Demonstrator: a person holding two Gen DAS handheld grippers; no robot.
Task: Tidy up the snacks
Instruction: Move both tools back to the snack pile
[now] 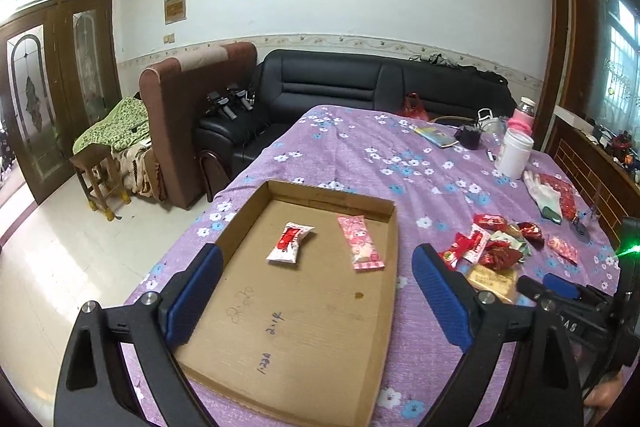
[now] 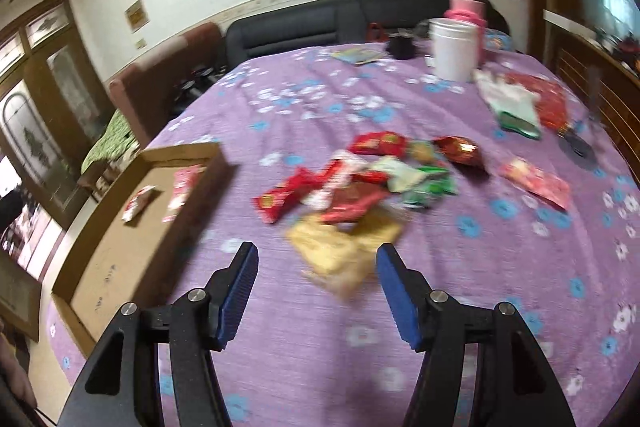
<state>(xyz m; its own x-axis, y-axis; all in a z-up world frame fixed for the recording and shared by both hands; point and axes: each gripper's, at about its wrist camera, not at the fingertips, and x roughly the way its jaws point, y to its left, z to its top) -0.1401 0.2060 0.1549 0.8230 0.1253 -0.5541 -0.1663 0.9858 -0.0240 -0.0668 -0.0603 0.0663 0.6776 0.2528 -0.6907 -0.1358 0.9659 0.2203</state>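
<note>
A shallow cardboard tray (image 1: 248,311) lies on the purple flowered table and holds a red-and-white snack packet (image 1: 291,242) and a pink snack packet (image 1: 361,242). My left gripper (image 1: 318,267) hovers open and empty over the tray. A pile of loose snacks (image 2: 360,179) lies right of the tray; it also shows in the left wrist view (image 1: 492,243). My right gripper (image 2: 318,269) is open and empty, just short of a yellow packet (image 2: 340,247) at the pile's near edge. The tray (image 2: 112,251) is to its left.
A white jar (image 2: 454,49), a pink-wrapped jar (image 2: 468,7), a white glove (image 2: 508,99), a lone pink packet (image 2: 536,183) and small items sit on the far and right parts of the table. A black sofa (image 1: 360,83) stands behind it. The table edge drops to the floor on the left.
</note>
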